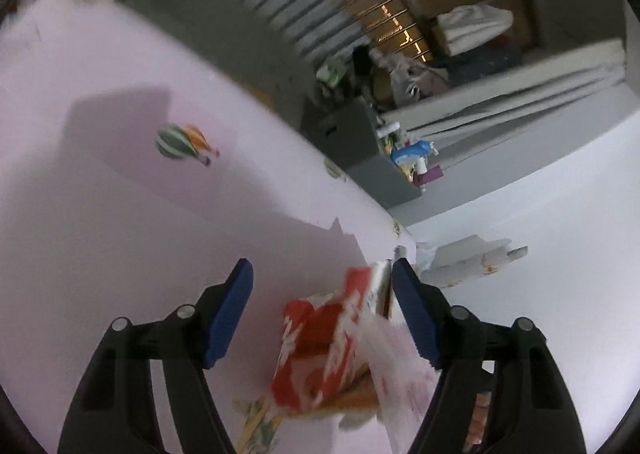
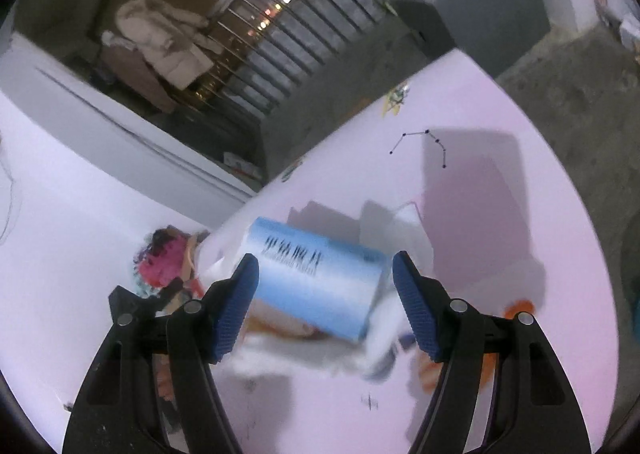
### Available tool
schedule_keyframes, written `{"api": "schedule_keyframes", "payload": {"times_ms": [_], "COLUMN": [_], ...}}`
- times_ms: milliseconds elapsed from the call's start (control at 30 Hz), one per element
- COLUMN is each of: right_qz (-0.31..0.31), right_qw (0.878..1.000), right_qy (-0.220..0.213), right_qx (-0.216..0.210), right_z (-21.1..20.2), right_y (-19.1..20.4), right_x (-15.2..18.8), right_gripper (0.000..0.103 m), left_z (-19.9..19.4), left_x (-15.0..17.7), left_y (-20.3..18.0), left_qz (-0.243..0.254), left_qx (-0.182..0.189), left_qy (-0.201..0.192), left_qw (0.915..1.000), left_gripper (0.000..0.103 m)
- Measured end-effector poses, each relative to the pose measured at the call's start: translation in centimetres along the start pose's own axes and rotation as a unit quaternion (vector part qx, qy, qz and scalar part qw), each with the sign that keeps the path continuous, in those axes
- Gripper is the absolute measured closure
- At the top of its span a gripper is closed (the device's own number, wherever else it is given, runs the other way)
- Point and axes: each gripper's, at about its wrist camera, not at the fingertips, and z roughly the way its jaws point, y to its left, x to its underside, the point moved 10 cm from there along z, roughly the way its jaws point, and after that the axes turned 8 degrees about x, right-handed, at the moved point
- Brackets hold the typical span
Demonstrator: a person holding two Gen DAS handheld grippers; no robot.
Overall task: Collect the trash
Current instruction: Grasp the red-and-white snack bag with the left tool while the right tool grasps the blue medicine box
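My left claw (image 1: 322, 314) stands wide open over the pink desk (image 1: 120, 213), gripping nothing; a red-and-white wrapper (image 1: 320, 350) lies between its pads, close to the right one, near the desk's edge. My right claw (image 2: 325, 308) is also wide open and empty, with a light-blue box (image 2: 320, 278) lying blurred between its fingers on the desk.

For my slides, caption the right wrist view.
Open right gripper above a blue box on the pink table.

Both wrist views tilt down, close over the pink tablecloth (image 1: 100, 193) – sharing it; railing (image 2: 288, 37) beyond.
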Motion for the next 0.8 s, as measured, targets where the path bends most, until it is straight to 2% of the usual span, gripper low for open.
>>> {"api": "schedule_keyframes", "payload": {"times_ms": [200,300,433,567,800], "right_qz": [0.004,0.008,-0.008,-0.025,-0.002], "right_qw": [0.999,0.997,0.996,0.995,0.994], "right_qy": [0.048,0.069,0.084,0.099,0.102], "right_qx": [0.020,0.011,-0.004,-0.011,-0.027], "right_z": [4.4,5.9,5.7,4.9,2.3], "right_y": [0.0,0.4,1.4,1.9,0.4], "right_x": [-0.3,0.6,2.3,4.0,6.9], "right_gripper": [0.037,0.044,0.051,0.054,0.054], "left_z": [4.7,6.5,6.1,5.7,3.4], "left_x": [0.0,1.2,3.5,5.8,10.5], "left_y": [1.0,0.6,-1.4,-2.6,-3.3], "left_qz": [-0.047,-0.070,-0.043,-0.048,-0.050], "left_qx": [0.047,0.090,0.127,0.152,0.163], "left_qy": [0.046,0.082,0.100,0.122,0.123], "left_qw": [0.9967,0.9901,0.9859,0.9797,0.9776], "left_gripper": [0.034,0.036,0.036,0.036,0.036]}}
